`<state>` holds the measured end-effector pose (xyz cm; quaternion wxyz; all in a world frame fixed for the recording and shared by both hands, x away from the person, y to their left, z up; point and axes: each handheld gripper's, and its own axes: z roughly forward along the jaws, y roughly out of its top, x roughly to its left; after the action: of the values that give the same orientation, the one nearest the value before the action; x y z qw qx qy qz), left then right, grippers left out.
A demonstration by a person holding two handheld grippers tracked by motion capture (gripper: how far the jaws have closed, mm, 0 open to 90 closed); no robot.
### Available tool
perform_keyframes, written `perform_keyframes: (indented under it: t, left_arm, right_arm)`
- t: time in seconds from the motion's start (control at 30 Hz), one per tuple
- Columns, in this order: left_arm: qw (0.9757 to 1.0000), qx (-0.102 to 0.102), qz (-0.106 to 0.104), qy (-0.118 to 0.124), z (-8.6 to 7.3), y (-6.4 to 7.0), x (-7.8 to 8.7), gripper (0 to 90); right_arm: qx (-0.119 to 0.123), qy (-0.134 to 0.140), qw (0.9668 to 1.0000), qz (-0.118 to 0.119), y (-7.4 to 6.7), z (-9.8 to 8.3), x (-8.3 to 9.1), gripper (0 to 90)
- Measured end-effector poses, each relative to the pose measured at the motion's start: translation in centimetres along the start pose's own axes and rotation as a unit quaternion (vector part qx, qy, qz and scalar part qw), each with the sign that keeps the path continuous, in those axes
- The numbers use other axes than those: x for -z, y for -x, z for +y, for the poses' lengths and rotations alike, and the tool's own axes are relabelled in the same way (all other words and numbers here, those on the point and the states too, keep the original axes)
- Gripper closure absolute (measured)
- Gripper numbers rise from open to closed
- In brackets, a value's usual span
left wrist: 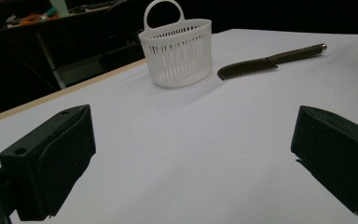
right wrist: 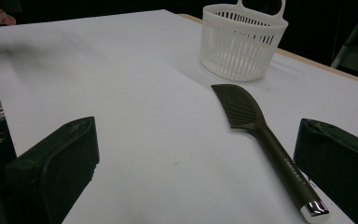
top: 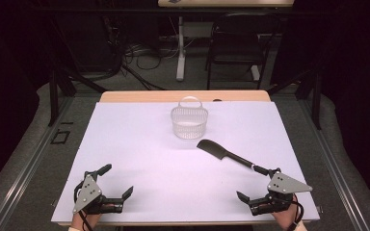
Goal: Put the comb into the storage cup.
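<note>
Black comb [top: 226, 155] lies flat right of centre in the high view, just below the white basket [top: 189, 122], while left gripper [top: 119, 180] and right gripper [top: 258, 185] rest wide open and empty at the bottom corners.

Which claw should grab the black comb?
The right claw. The black comb lies with its handle end pointing at that claw, close by, and its jaws stand open. The left claw sits far across the table.
</note>
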<state>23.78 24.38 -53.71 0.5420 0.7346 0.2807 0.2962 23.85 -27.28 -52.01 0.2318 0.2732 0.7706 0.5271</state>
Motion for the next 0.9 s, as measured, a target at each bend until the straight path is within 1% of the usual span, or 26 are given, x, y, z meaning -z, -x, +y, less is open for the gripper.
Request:
perform_keyframes:
  t: [0.37,0.4,0.53,0.57,0.6,0.63,0.8,0.9]
  left_arm:
    - [1.0,-0.002,-0.002,-0.003,0.0,0.0,-0.2,0.0]
    - [1.0,-0.002,-0.002,-0.005,0.0,0.0,-0.2,0.0]
    - [1.0,0.0,0.0,-0.004,0.0,0.0,-0.1,0.0]
    - [1.0,-0.001,-0.001,-0.004,0.0,0.0,-0.1,0.0]
    - [1.0,0.0,-0.002,-0.005,0.0,0.0,-0.1,0.0]
    - [1.0,0.002,-0.001,-0.006,-0.1,0.0,0.0,0.0]
    - [1.0,0.004,0.002,-0.002,-0.1,-0.1,0.1,0.0]
    - [1.0,0.001,0.0,-0.006,-0.1,-0.1,0.1,0.0]
  right_arm:
    - [0.002,-0.015,0.9999,-0.005,0.3,-0.1,-0.4,0.0]
    - [0.002,-0.02,0.9998,-0.006,0.3,0.0,-0.4,0.0]
    - [-0.002,-0.026,0.9996,-0.005,0.5,0.1,-0.8,0.0]
    - [0.0,-0.034,0.9994,-0.004,0.4,0.3,-1.0,0.0]
    - [0.006,-0.037,0.9993,-0.008,0.4,0.3,-1.2,0.0]
    - [0.006,-0.039,0.9992,-0.008,0.5,0.4,-1.3,0.0]
    - [-0.001,-0.053,0.9986,-0.011,1.2,0.7,-2.1,0.0]
    - [-0.002,-0.06,0.9981,-0.011,1.4,0.8,-2.4,0.0]
